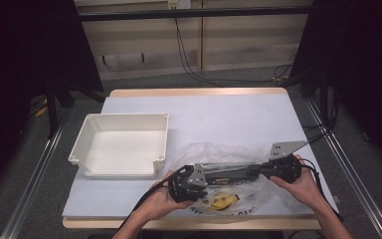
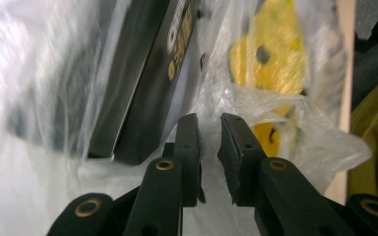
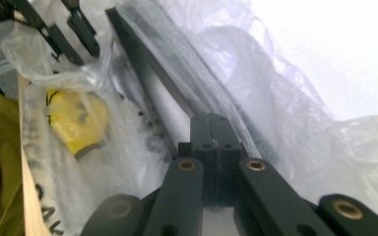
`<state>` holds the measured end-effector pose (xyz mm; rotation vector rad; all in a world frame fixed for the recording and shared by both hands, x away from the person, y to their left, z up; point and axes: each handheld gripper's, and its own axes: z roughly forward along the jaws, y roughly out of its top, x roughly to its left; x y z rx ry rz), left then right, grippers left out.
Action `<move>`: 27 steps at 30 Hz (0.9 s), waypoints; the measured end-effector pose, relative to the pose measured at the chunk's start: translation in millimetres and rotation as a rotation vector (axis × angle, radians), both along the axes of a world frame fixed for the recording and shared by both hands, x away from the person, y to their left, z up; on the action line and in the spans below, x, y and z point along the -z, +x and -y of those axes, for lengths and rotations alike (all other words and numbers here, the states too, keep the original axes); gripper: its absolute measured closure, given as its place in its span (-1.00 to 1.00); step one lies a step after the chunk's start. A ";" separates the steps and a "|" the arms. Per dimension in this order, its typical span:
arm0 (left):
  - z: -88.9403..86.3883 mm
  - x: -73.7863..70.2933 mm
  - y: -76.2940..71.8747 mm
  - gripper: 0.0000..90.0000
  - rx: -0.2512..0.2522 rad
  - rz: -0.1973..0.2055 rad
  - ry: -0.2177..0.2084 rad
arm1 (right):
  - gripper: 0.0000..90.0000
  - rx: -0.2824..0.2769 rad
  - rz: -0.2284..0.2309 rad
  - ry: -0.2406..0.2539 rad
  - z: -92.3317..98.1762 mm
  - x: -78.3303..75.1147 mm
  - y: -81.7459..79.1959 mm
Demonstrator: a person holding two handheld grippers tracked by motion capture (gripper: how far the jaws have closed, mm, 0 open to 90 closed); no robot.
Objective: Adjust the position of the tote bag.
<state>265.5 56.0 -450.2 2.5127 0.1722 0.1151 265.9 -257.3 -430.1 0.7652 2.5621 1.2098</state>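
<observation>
Both grippers down on the clear plastic bag (image 1: 229,164), lower middle of frame.
Right gripper (image 3: 215,129) pinched tight on bag film; left gripper (image 2: 209,129) narrow, film between jaws, grip unclear. Long black box (image 1: 226,173) and yellow print (image 1: 222,200) inside.

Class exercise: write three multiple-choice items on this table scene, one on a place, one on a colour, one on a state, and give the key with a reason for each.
1. Where does the white tray stand?
A. left of the plastic bag
B. inside the bag
C. on the floor

2. What colour is the print on the bag?
A. red
B. yellow
C. blue

3. How do the right tongs stand?
A. wide open
B. shut on bag film
C. lying in the tray

Key: 1 A, the tray sits on the table's left part beside the bag. 2 B, a yellow patch shows through the film. 3 B, the jaws meet with film pinched between.
</observation>
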 end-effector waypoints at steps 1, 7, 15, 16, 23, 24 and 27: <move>-0.8 1.7 0.5 0.74 -0.005 0.002 0.003 | 1.00 0.002 0.000 -0.001 0.4 0.1 2.3; -5.6 9.0 4.9 0.74 -0.011 -0.014 0.024 | 1.00 0.057 -0.002 0.023 11.2 3.2 19.9; -11.5 11.1 8.4 0.77 -0.007 -0.033 0.023 | 1.00 0.115 -0.026 0.017 21.5 14.0 41.7; -11.6 11.4 8.5 0.78 -0.007 -0.031 0.023 | 1.00 0.118 -0.029 0.013 22.0 15.1 43.4; -12.9 12.3 6.4 0.87 -0.009 -0.041 0.014 | 1.00 0.136 -0.071 -0.020 21.2 36.9 61.6; -13.6 12.4 5.7 0.88 -0.013 -0.045 0.012 | 1.00 0.130 -0.075 -0.024 20.4 39.3 63.6; -15.1 12.7 5.1 0.91 -0.010 -0.042 0.009 | 1.00 0.138 -0.084 -0.023 19.1 43.6 67.2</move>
